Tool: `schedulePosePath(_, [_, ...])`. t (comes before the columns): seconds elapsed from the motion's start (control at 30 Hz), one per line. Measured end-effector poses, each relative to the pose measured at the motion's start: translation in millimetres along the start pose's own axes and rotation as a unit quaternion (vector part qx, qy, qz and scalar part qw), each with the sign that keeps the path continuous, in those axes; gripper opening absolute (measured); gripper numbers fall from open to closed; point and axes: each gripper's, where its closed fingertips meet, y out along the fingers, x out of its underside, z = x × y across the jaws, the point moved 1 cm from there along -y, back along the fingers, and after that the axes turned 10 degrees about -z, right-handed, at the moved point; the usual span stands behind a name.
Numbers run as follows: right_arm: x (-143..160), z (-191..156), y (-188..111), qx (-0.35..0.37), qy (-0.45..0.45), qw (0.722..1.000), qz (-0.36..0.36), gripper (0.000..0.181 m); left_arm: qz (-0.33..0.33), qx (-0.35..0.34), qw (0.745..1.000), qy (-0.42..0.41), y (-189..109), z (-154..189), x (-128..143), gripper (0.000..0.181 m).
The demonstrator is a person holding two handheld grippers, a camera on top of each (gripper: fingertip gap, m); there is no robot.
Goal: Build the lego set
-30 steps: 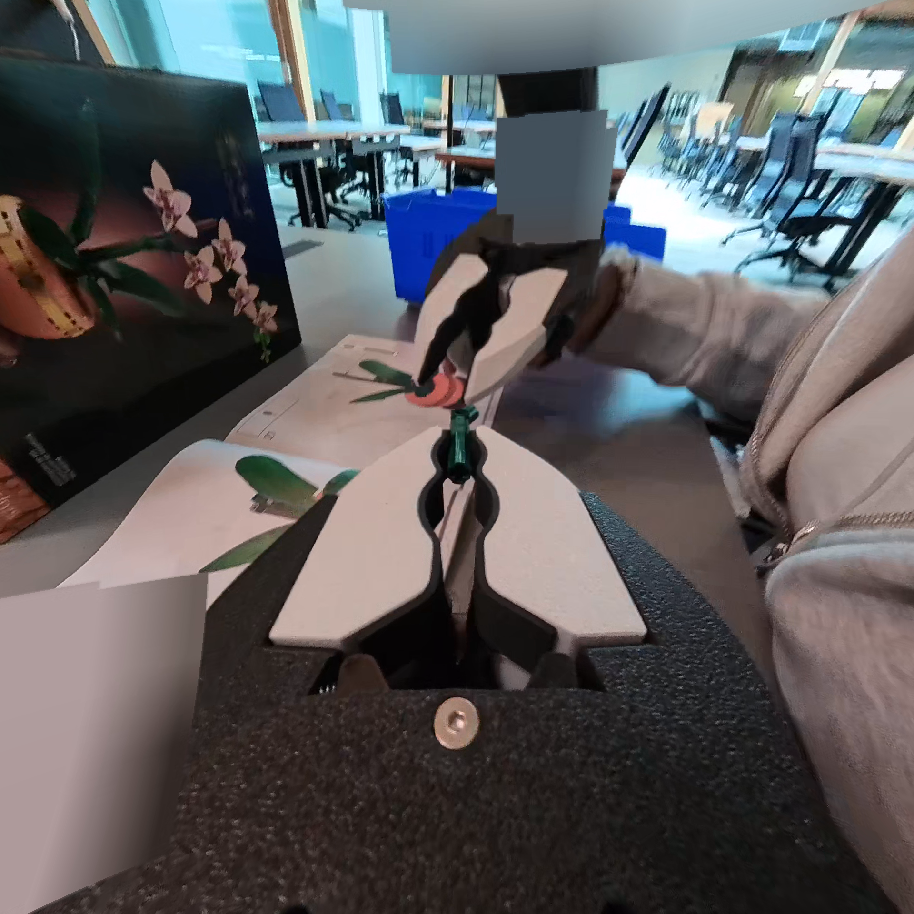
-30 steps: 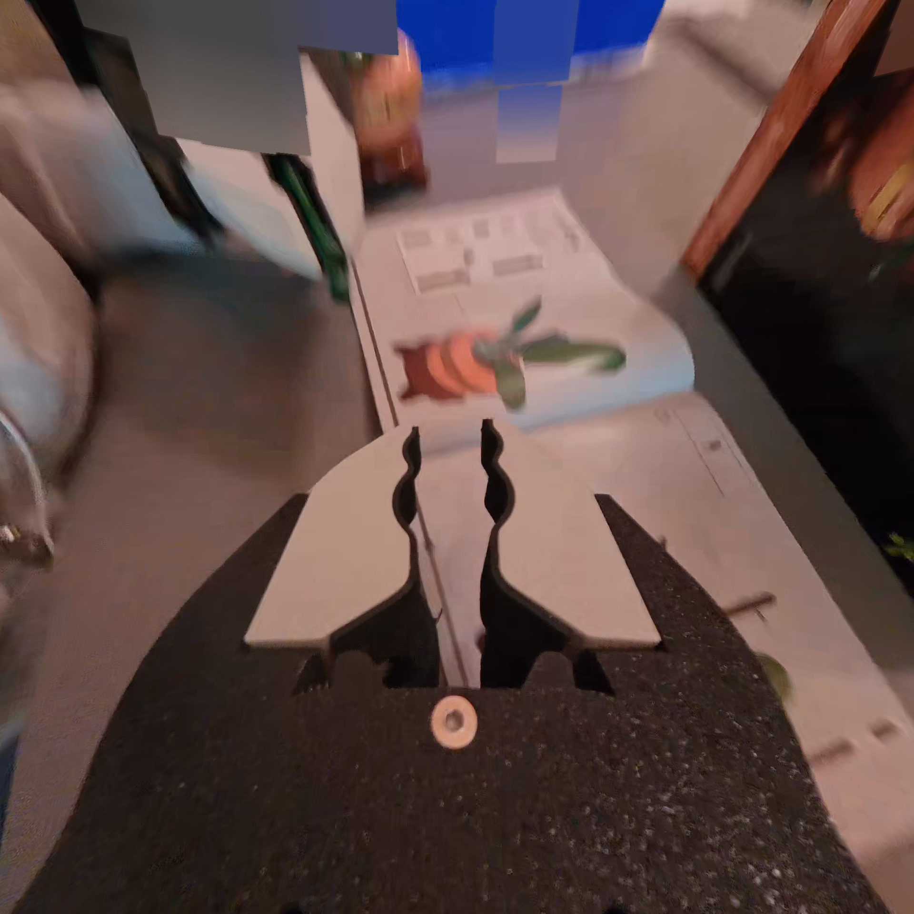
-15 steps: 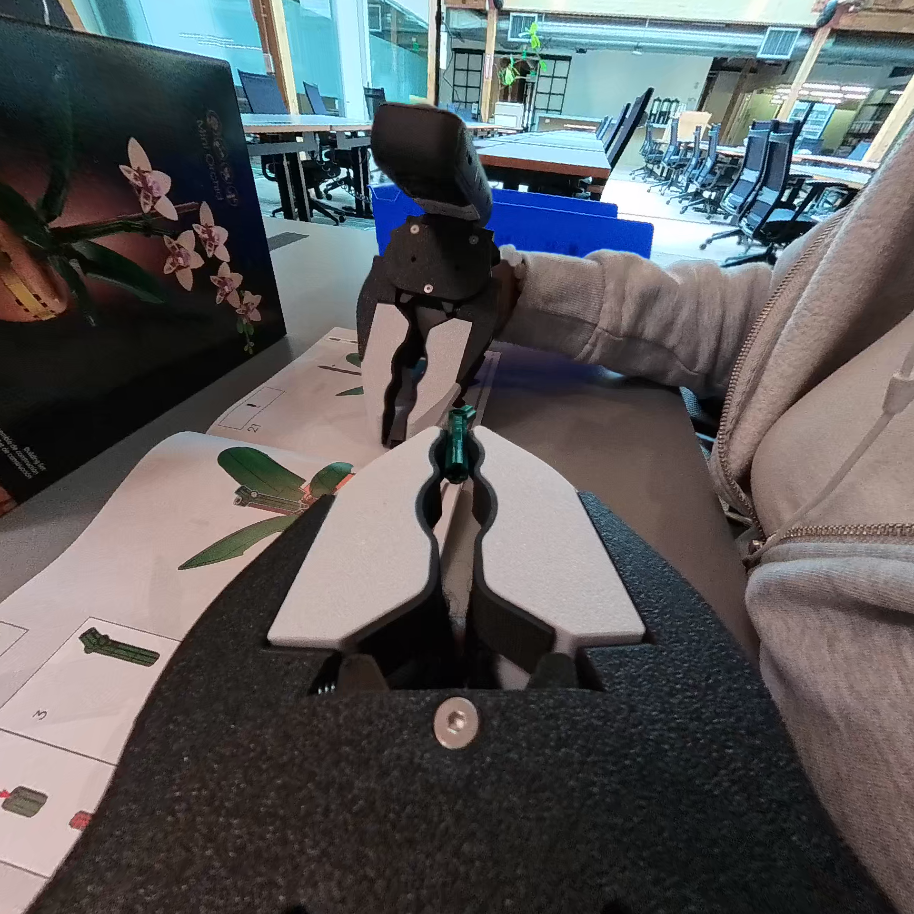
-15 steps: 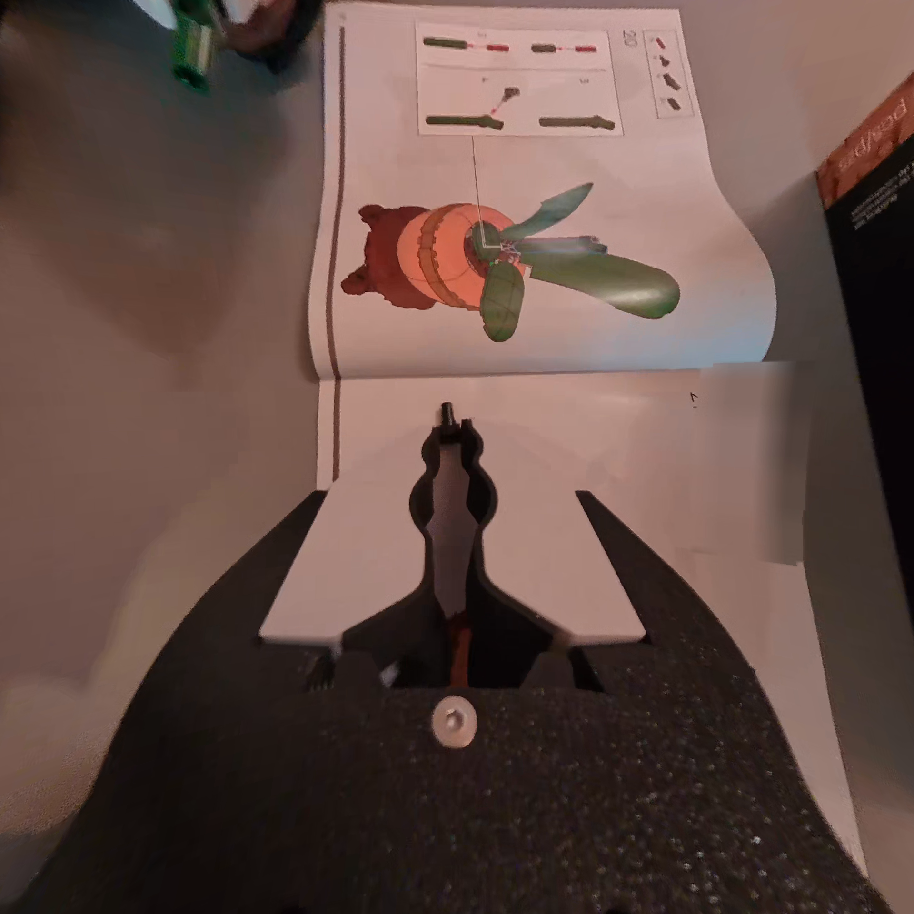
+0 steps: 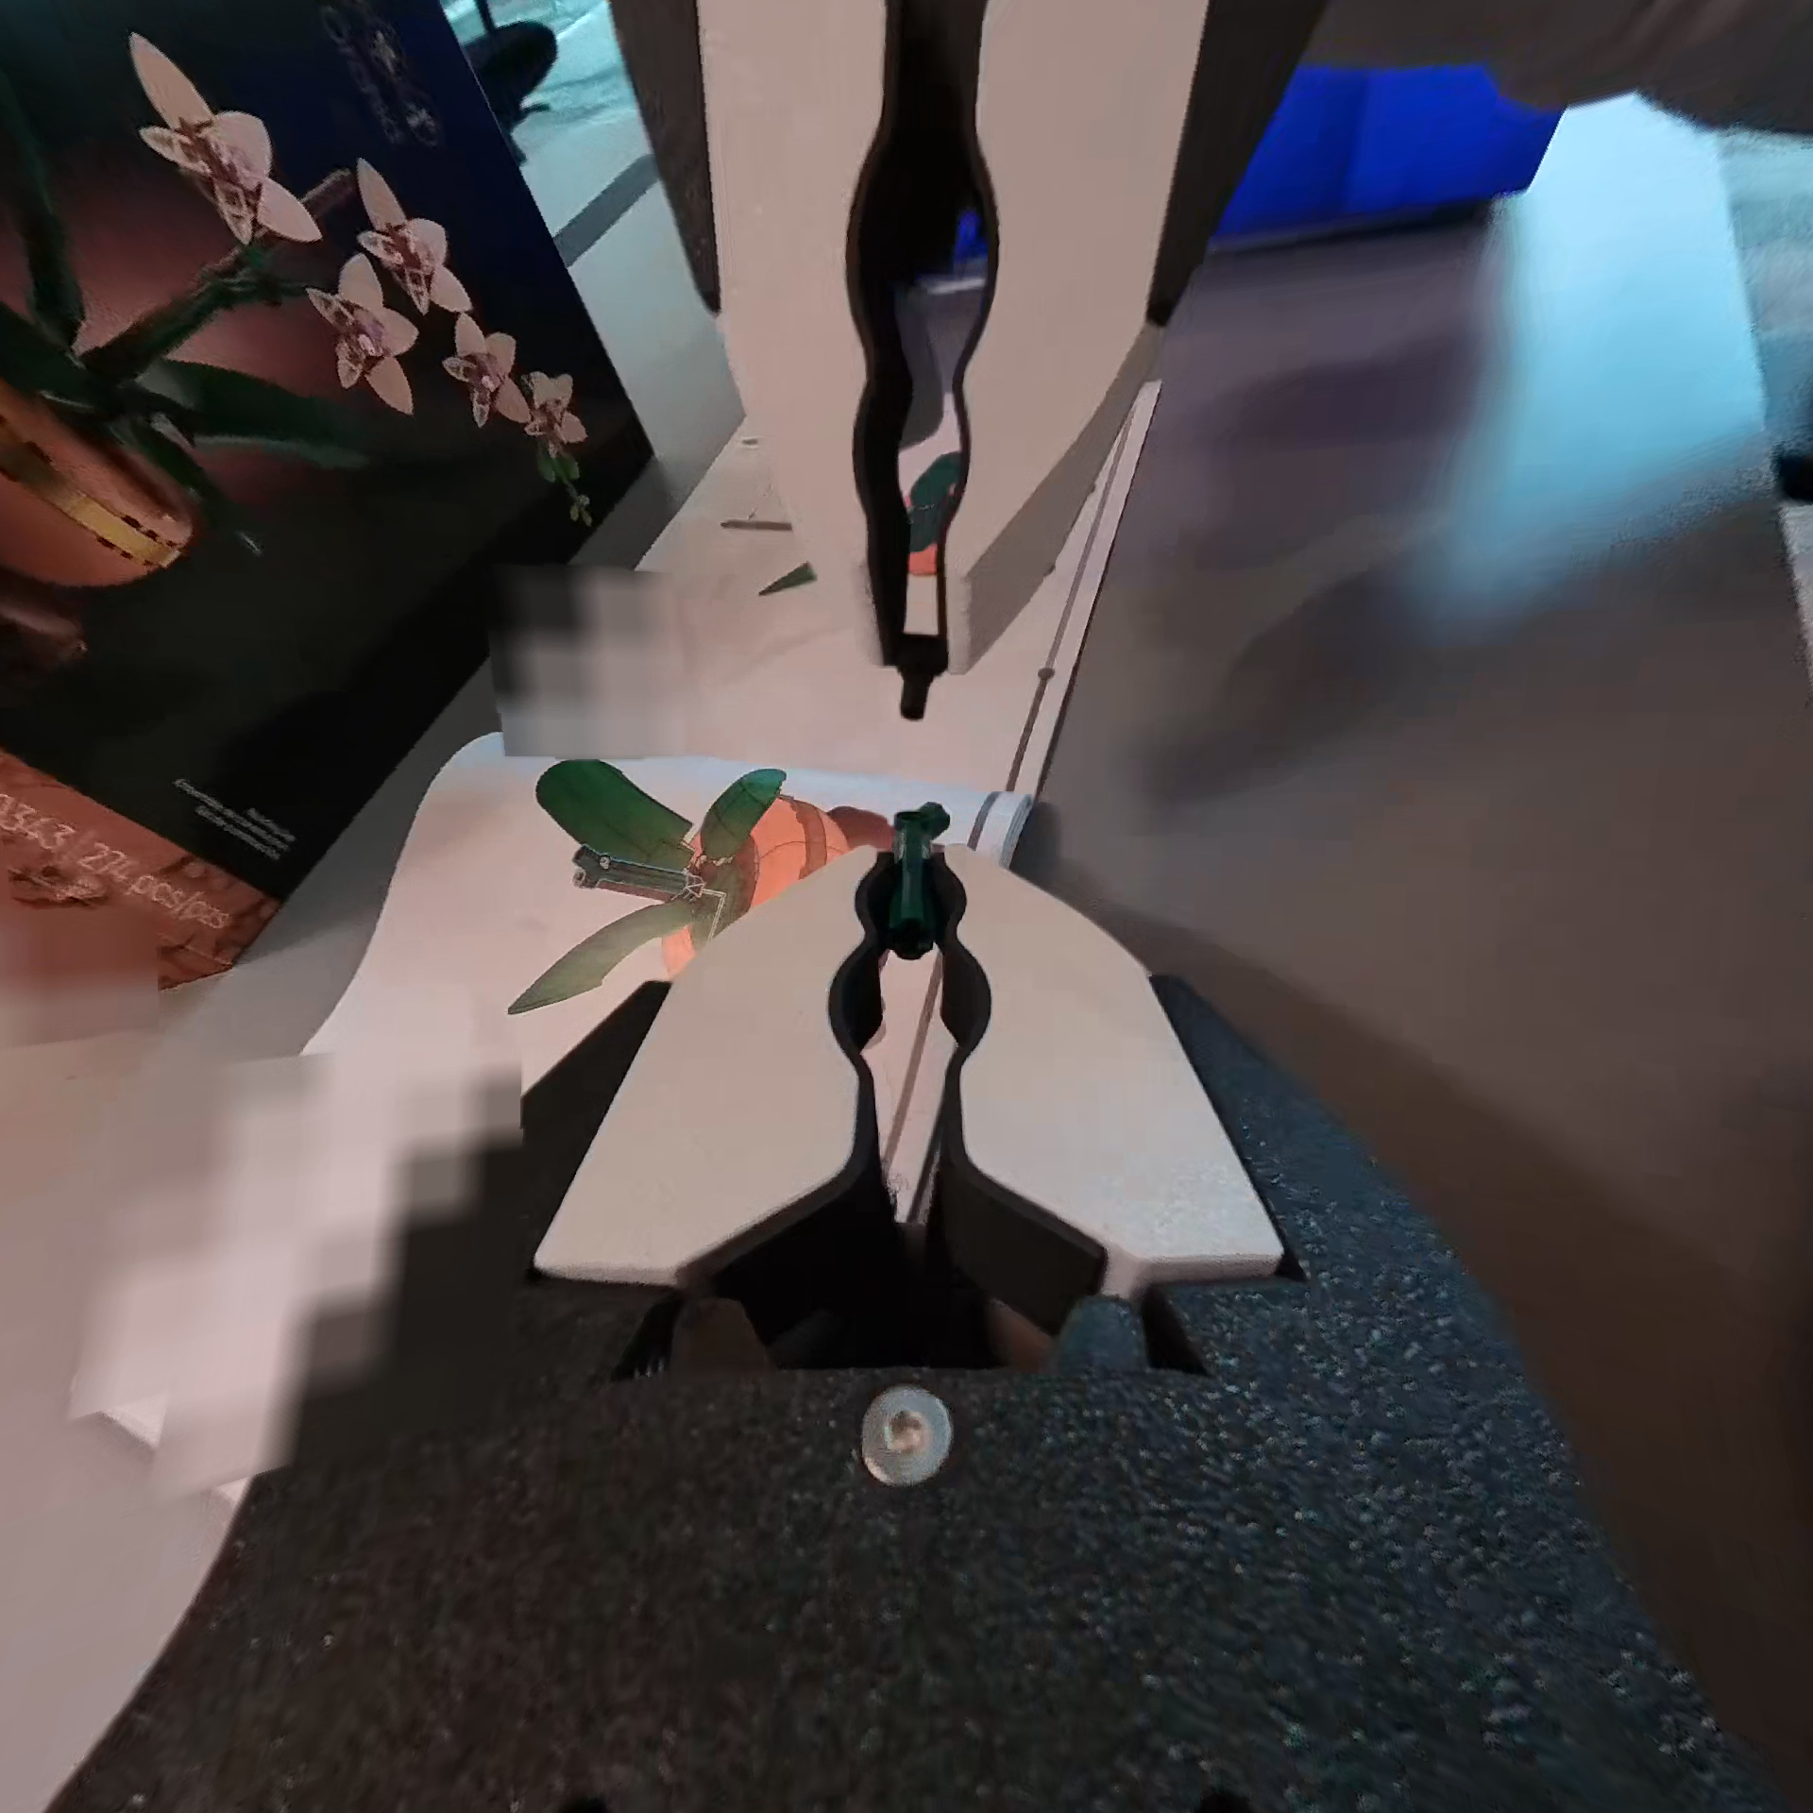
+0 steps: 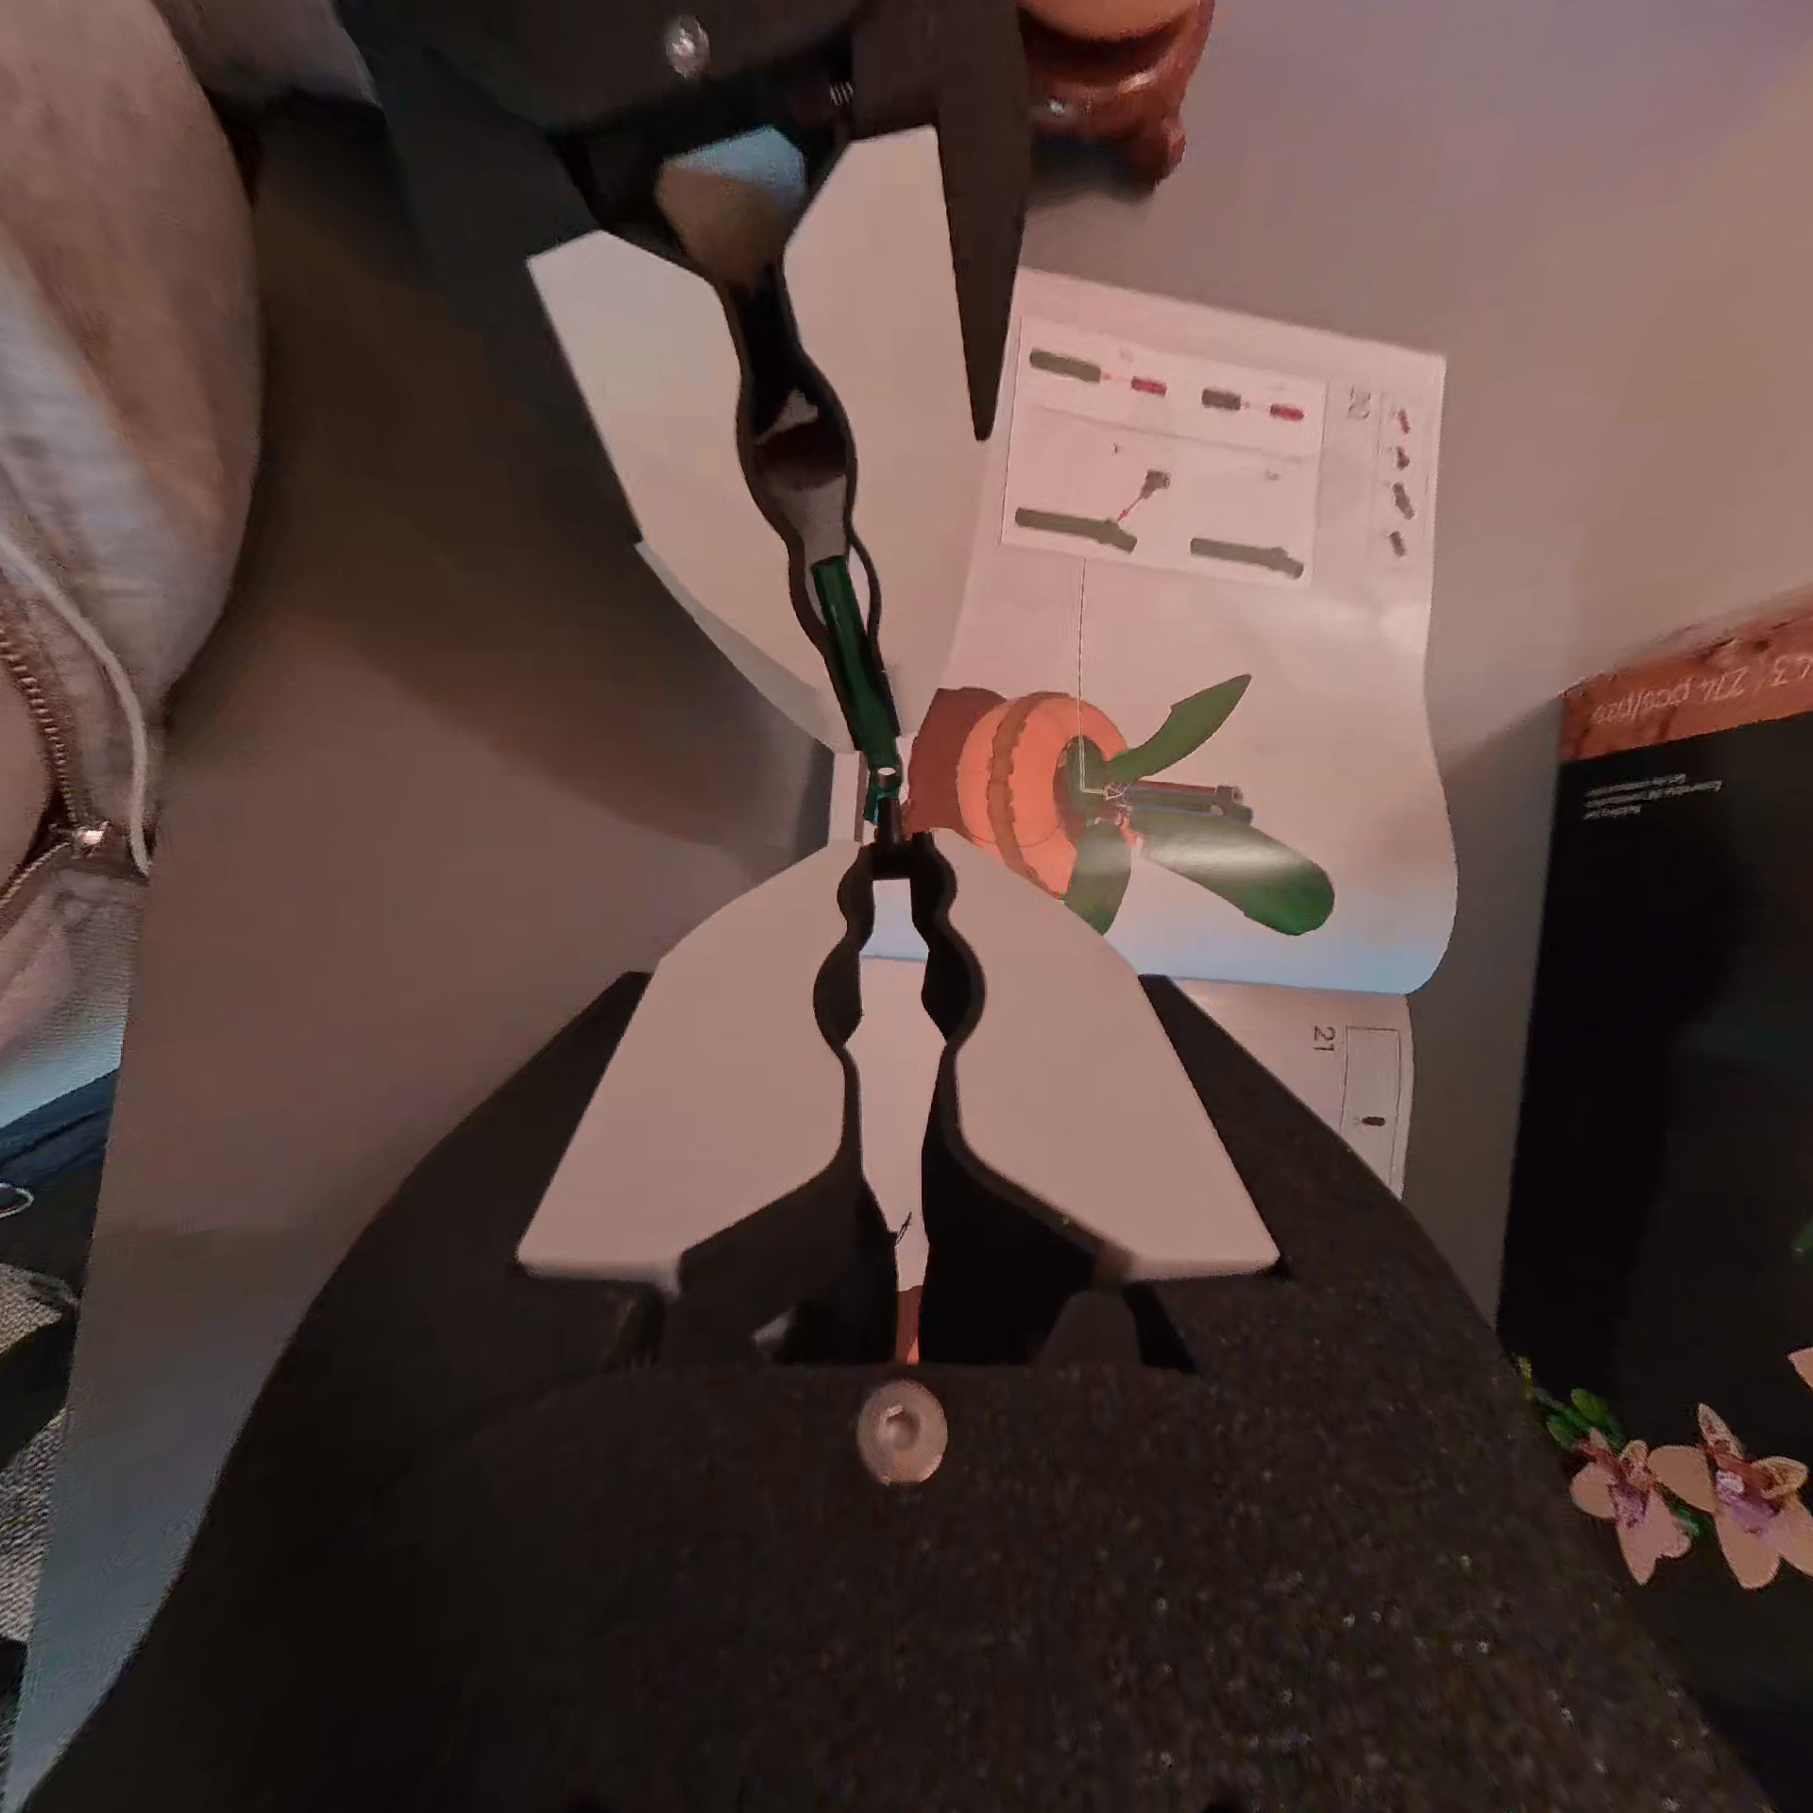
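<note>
Green stem [image 5: 912,883] clamped at tip of left gripper [image 5: 910,888]. Black pin [image 6: 891,852] pinched in right gripper [image 6: 891,863], half a second ago well apart from stem, now brought tip to tip with stem end; contact unclear. Joining step apparently imminent. Beyond stem: open instruction booklet [image 6: 1226,628], set box [image 5: 245,441].

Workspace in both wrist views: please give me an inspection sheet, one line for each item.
Surface: grey table, mostly bare.
Job's things: green stem piece; small black pin; open instruction booklet; part-built pot at the far edge.
Clutter: set box standing beside the booklet.
Grippers: left gripper shut on the stem; right gripper shut on the pin, tips nearly meeting.
Cables: nothing seen.
Surroundings: blue bin; person's grey sleeve.
</note>
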Motion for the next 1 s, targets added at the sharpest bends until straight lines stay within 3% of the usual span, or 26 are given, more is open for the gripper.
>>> schedulePosePath(0.37, [6,-5,21,0.019,0.019,0.999,-0.046,0.007,-0.039,-0.032,0.998,0.044,7,4,3,0.006])
schedulePosePath(0.7, [11,-5,23,0.062,0.002,0.995,-0.083,0.006,-0.078,-0.074,0.989,0.102,13,6,2,0.006])
schedulePosePath(1.0, [10,-6,24,0.074,-0.002,0.995,-0.066,0.006,-0.065,-0.045,0.995,0.063,15,8,3,0.006])
